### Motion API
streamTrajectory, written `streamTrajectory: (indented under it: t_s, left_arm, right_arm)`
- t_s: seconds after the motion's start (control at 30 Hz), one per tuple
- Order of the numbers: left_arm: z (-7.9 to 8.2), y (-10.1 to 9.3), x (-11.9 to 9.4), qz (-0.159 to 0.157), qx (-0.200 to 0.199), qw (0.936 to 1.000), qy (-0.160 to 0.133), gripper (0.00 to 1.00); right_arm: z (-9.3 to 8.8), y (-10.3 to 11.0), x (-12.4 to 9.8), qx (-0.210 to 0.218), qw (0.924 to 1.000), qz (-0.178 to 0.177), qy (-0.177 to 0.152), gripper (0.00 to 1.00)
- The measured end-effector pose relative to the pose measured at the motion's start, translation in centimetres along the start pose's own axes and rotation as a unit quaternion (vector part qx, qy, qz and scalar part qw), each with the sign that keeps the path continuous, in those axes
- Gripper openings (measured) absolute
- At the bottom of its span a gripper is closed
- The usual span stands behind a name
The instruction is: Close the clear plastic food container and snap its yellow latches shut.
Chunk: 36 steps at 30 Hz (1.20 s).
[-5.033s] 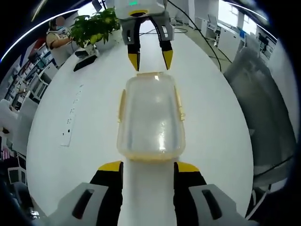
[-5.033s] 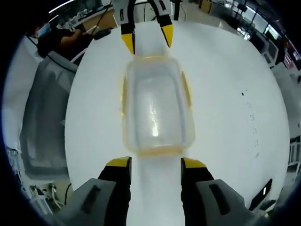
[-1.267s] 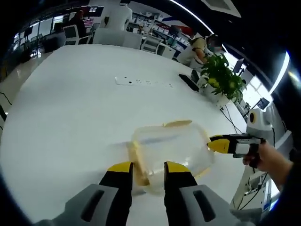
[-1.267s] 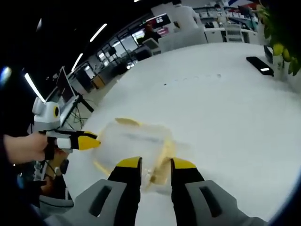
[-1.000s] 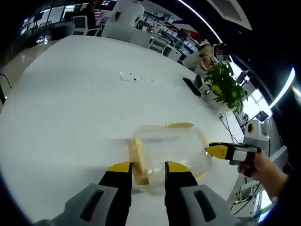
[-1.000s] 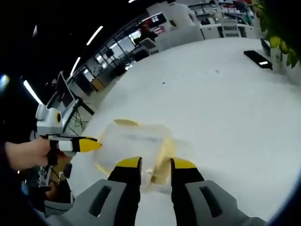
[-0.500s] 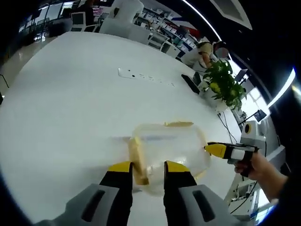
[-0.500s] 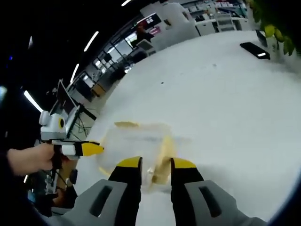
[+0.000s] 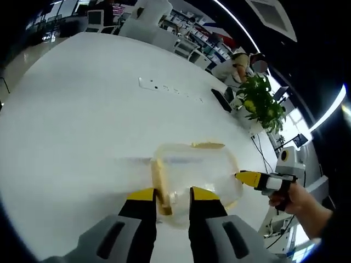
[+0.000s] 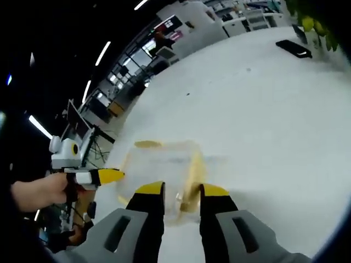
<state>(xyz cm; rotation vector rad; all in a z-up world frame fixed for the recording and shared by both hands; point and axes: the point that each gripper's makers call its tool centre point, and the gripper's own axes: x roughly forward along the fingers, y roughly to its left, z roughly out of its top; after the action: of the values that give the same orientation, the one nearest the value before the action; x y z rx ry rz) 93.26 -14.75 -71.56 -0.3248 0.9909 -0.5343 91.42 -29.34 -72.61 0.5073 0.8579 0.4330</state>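
The container (image 9: pixel 194 175) lies on the white bench (image 9: pixel 71 120), lid on, its long axis running from one gripper to the other. The left gripper (image 9: pixel 166 194) straddles 1 end latch (image 9: pixel 160 183), fingers slightly apart, holding nothing. The right gripper (image 10: pixel 175 191) sits at the opposite end latch (image 10: pixel 192 181), fingers a little apart too, also empty. Both are equally near.

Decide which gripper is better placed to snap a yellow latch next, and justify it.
Right, narrowly: both straddle a yellow latch, but the right gripper touches the container, while the left gripper looks just short.
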Motion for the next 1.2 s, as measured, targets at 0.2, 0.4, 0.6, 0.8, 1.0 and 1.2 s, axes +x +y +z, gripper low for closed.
streamTrajectory:
  t_s: [0.2,0.4,0.6,0.8,1.0,1.2]
  left_arm:
    - [0.0,0.0,0.2,-0.013,-0.014,0.9998,0.008,0.17]
    - [0.4,-0.4,0.3,-0.009,0.056,0.9982,0.016,0.18]
    - [1.5,-0.8,0.1,-0.012,0.071,0.9974,0.01,0.2]
    - [2.0,-1.4,0.1,-0.016,0.117,0.9929,0.014,0.19]
    - [2.3,-2.0,0.3,-0.017,0.169,0.9853,0.021,0.19]
    - [2.4,-2.8,0.6,-0.026,0.21,0.9769,0.028,0.2]
  right_arm:
    - [0.1,0.4,0.0,-0.025,0.9997,-0.002,0.004,0.26]
    - [0.4,0.5,-0.1,-0.051,0.9986,-0.007,0.008,0.27]
    - [1.0,0.3,-0.5,-0.062,0.998,-0.014,0.005,0.23]
    - [1.8,0.5,-1.1,-0.075,0.9971,-0.012,-0.006,0.19]
    - [2.5,0.6,-1.1,-0.097,0.9951,-0.011,-0.013,0.18]
    - [3.2,0.9,-1.0,-0.129,0.9913,-0.006,-0.021,0.1]
